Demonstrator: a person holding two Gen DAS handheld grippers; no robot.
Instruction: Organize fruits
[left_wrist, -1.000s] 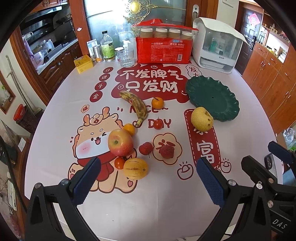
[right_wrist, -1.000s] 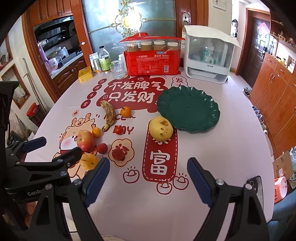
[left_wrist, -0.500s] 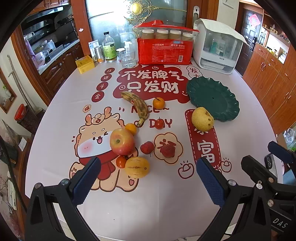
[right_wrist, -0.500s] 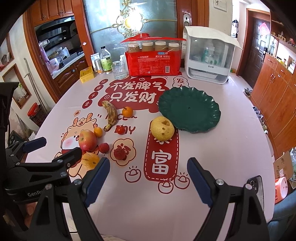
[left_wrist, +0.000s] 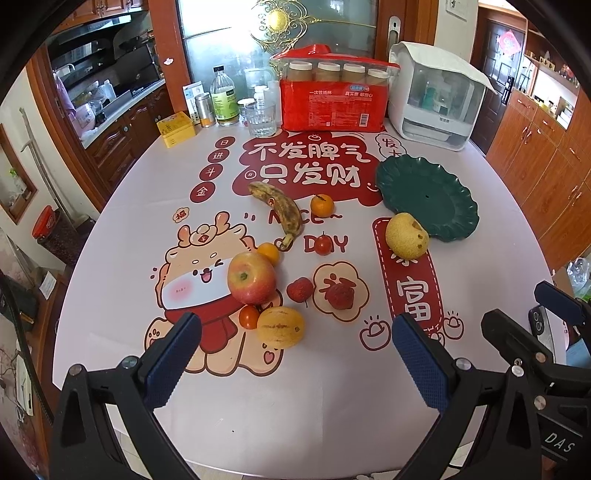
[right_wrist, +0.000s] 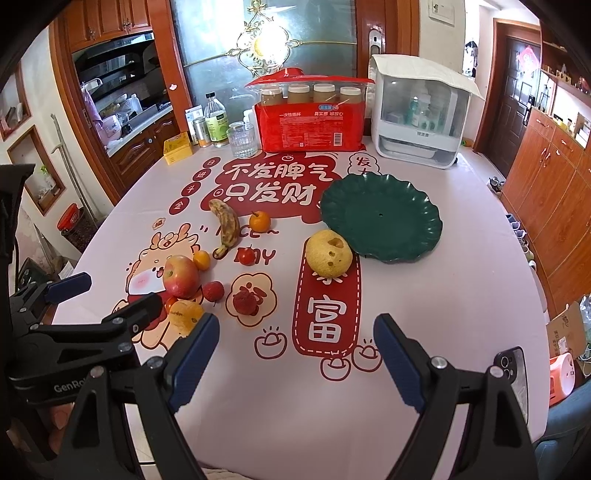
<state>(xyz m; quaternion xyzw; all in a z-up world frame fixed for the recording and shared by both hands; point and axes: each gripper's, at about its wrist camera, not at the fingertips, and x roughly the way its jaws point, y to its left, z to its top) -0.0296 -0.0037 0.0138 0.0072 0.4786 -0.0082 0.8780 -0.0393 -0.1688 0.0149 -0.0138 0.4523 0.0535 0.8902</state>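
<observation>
Scattered loose on the printed tablecloth (left_wrist: 122, 236), all outside the green plate (right_wrist: 380, 221), which sits bare.

Closest to that plate: a yellow pear (right_wrist: 328, 253), touching or just short of its near-left rim, cannot tell which. Left of the plate, well apart: a spotted banana (left_wrist: 279, 210) lying flat, with a small orange (left_wrist: 322, 205) just beside it on the plate's side. Nearer than those, still left of the plate: a cherry tomato (left_wrist: 323, 244), and a second small orange (left_wrist: 268, 252) at the banana's stem end, touching or nearly touching a red apple (left_wrist: 252, 277). Farthest from the plate, toward the near-left: a strawberry (left_wrist: 300, 289), another red berry (left_wrist: 340, 295) on the flower print, a yellow striped melon (left_wrist: 280, 328), and a second cherry tomato (left_wrist: 249, 316) wedged between melon and apple.

Left gripper (left_wrist: 295, 358) spread wide, holding nothing, above the cloth just short of the melon, far from the plate. Right gripper (right_wrist: 295, 354) likewise spread wide and unloaded, near of the plate and pear, over the red banner print.

Behind the plate, at the table's far edge: a white cabinet-like box (right_wrist: 417, 114), a red pack of cups (right_wrist: 310, 118), a drinking glass (right_wrist: 242, 140), a bottle (right_wrist: 216, 122), a yellow tin (right_wrist: 178, 147).
</observation>
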